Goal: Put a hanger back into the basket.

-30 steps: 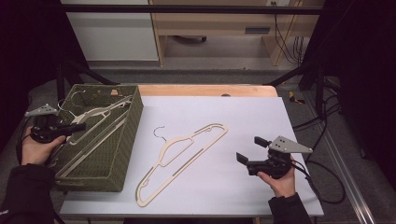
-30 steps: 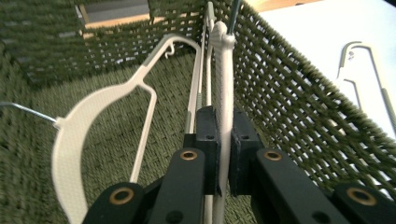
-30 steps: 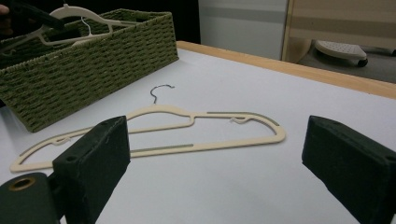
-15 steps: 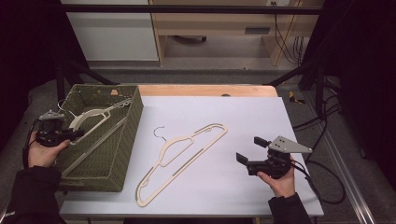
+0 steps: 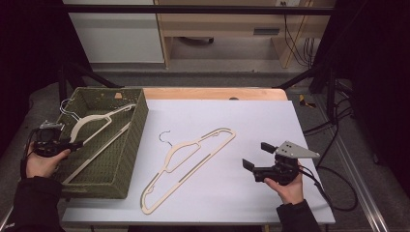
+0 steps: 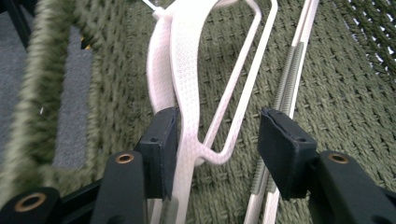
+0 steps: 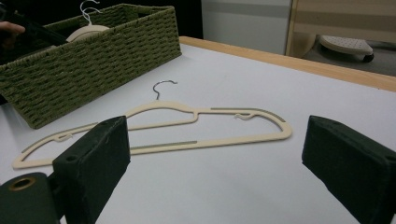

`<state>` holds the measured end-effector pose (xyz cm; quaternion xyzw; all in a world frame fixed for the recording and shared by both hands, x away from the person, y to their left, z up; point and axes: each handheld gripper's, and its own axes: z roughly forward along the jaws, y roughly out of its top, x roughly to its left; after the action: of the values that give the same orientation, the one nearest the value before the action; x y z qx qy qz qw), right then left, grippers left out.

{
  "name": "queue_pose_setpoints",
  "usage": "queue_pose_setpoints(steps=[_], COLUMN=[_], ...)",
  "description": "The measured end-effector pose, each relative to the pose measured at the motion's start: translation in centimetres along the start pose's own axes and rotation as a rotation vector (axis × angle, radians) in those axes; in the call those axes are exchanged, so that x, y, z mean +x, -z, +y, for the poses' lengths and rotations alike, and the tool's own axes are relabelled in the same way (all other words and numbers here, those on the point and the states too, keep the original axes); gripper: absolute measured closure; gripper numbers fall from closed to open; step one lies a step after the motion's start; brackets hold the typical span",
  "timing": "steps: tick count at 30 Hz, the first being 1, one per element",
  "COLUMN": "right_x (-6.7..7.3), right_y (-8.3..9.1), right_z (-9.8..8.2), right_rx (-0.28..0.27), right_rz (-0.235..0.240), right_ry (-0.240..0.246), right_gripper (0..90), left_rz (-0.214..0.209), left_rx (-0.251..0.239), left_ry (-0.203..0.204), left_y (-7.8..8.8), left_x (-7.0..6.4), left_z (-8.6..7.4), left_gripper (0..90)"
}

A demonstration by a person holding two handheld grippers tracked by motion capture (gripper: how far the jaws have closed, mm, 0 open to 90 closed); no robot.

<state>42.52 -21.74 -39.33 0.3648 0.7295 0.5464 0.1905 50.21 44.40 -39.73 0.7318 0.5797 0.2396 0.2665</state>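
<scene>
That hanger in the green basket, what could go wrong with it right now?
The left gripper has just been opening its jaws, and the white hanger lies loose between them, against one pad. If the hand pulls back carelessly, a pad might snag the hanger's thin inner bar and drag it back out. It also rests aslant in the woven basket, one end up near the rim, so it may slide or tip. The beige hanger waits on the table.

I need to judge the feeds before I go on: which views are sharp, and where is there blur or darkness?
High view: table evenly lit, surroundings dark. Left gripper view: hanger and basket weave sharp, basket's near rim blurred. Right gripper view: beige hanger crisp, the right gripper's own pads soft.
</scene>
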Motion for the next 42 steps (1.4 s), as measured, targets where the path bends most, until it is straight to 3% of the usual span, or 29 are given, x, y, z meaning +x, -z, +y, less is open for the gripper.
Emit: queue_pose_setpoints(steps=[2, 4, 6, 10, 11, 15, 19, 21, 22, 23, 27, 30, 34, 40, 42], right_x=[0.0, 0.0, 0.0, 0.0, -0.1, -0.2, -0.3, -0.3, -0.3, -0.3, -0.3, -0.3, -0.3, -0.3, -0.3], right_y=[0.0, -0.1, 0.0, 0.0, 0.1, 0.2, 0.3, 0.2, 0.2, 0.2, 0.2, 0.2, 0.2, 0.2, 0.1], right_z=[0.0, 0.0, 0.0, 0.0, 0.0, 0.1, 0.1, 0.1, 0.1, 0.1, 0.1, 0.0, 0.0, -0.1, -0.1], right_rx=[0.000, 0.002, 0.004, -0.004, -0.007, -0.016, -0.017, -0.017, -0.017, -0.014, -0.014, -0.014, -0.014, -0.011, -0.009], right_rz=[0.000, -0.001, 0.002, -0.002, -0.003, -0.004, -0.007, -0.006, -0.006, -0.007, -0.007, -0.007, -0.008, -0.008, -0.010], right_ry=[0.000, 0.003, 0.003, -0.003, -0.005, -0.006, -0.006, -0.008, -0.008, -0.007, -0.005, -0.006, -0.012, -0.014, -0.018], right_gripper=[8.4, 8.3, 8.2, 8.1, 8.0, 7.9, 7.7, 7.6, 7.6, 7.5, 7.5, 7.5, 7.5, 7.5, 7.5], left_rz=[0.004, -0.035, -0.026, -0.042, -0.067, -0.092, -0.174, -0.204, -0.204, -0.232, -0.300, -0.351, -0.412, -0.464, -0.477], left_rx=[-0.001, -0.039, -0.077, -0.109, -0.170, -0.225, -0.336, -0.370, -0.370, -0.399, -0.453, -0.469, -0.455, -0.429, -0.415], left_ry=[-0.003, 0.018, -0.013, -0.012, -0.022, -0.044, -0.092, -0.109, -0.109, -0.126, -0.145, -0.166, -0.207, -0.231, -0.257], left_y=[0.1, 0.9, 1.3, 2.0, 2.8, 3.9, 5.8, 6.4, 6.4, 7.0, 8.1, 8.4, 8.0, 7.3, 6.9], left_x=[0.0, -0.2, -0.6, -1.7, -3.0, -4.3, -7.3, -8.8, -8.8, -10.1, -12.9, -14.9, -17.2, -19.5, -20.6], left_z=[0.0, 0.0, 0.2, 0.6, 1.3, 1.9, 2.6, 2.8, 2.8, 2.9, 2.9, 2.5, 1.9, 1.2, 0.9], left_gripper=[45.4, 47.1, 46.7, 44.1, 42.8, 38.4, 29.4, 24.5, 22.4, 20.2, 13.8, 12.0, 11.0, 10.9, 10.9])
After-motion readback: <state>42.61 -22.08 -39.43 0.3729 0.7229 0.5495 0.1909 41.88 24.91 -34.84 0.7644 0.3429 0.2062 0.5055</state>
